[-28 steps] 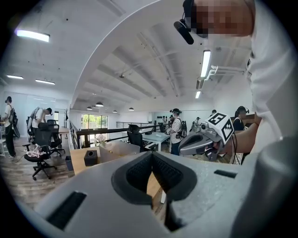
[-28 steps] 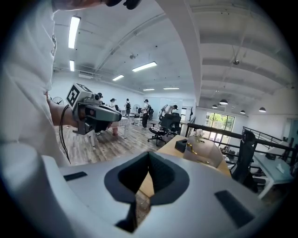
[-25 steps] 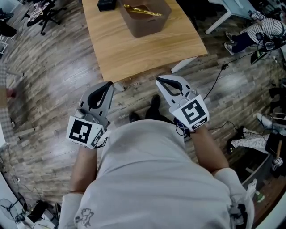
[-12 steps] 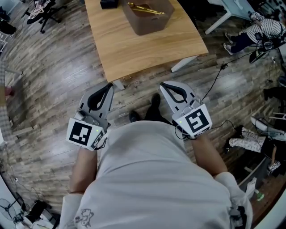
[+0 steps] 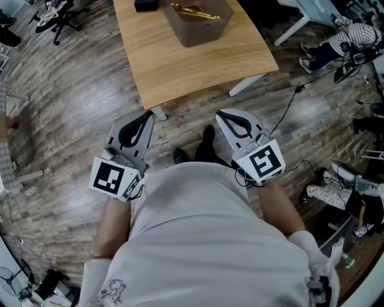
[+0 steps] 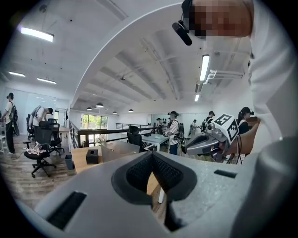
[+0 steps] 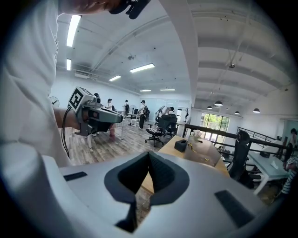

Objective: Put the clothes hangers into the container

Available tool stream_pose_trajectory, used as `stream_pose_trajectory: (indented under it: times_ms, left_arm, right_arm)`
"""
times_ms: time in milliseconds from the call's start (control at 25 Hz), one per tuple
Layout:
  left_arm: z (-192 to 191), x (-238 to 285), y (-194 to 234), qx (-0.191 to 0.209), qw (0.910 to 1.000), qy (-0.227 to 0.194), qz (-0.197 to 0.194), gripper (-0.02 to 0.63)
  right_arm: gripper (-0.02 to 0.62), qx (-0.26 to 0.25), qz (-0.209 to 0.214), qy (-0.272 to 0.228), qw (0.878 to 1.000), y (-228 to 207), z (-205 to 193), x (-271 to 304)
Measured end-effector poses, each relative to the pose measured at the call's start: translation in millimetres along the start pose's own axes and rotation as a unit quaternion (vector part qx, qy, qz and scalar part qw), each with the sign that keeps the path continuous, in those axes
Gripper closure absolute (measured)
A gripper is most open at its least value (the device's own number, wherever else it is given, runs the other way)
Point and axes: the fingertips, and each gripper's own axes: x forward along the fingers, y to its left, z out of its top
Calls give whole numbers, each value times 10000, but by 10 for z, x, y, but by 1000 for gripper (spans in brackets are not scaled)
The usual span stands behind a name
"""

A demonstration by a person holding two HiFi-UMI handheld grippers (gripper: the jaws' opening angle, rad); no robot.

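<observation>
A brown container (image 5: pixel 198 27) stands on the wooden table (image 5: pixel 192 66) at the top of the head view, with gold clothes hangers (image 5: pixel 191 11) lying inside it. Both grippers hang over the floor just short of the table's near edge, close to my body. My left gripper (image 5: pixel 147 115) is shut and holds nothing, and so is my right gripper (image 5: pixel 221 114). In the left gripper view its pads (image 6: pixel 145 167) meet, with the table (image 6: pixel 80 157) and container (image 6: pixel 118 151) beyond. The right gripper view shows the same shut pads (image 7: pixel 155 171), the container (image 7: pixel 207 155) and a hanger (image 7: pixel 198 149).
A small black box (image 5: pixel 146 5) sits on the table beside the container. A white table leg (image 5: pixel 246 87) angles out at the near right corner. A cable (image 5: pixel 294 102) and clutter (image 5: pixel 336 186) lie on the floor at right. An office chair (image 5: pixel 57 18) stands far left.
Both grippers have drawn back a little from the table's edge, toward my body, and have kept still over the last half second. The jaws stayed shut.
</observation>
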Motion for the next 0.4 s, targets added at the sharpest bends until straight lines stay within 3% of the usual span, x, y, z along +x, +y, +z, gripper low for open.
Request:
stream_pose_trajectory:
  times_ms: [400]
  left_arm:
    - [-26,91,56,-50,10000,46,23,600]
  right_arm:
    - [589,-15,54,115,9999,-89,-47,73]
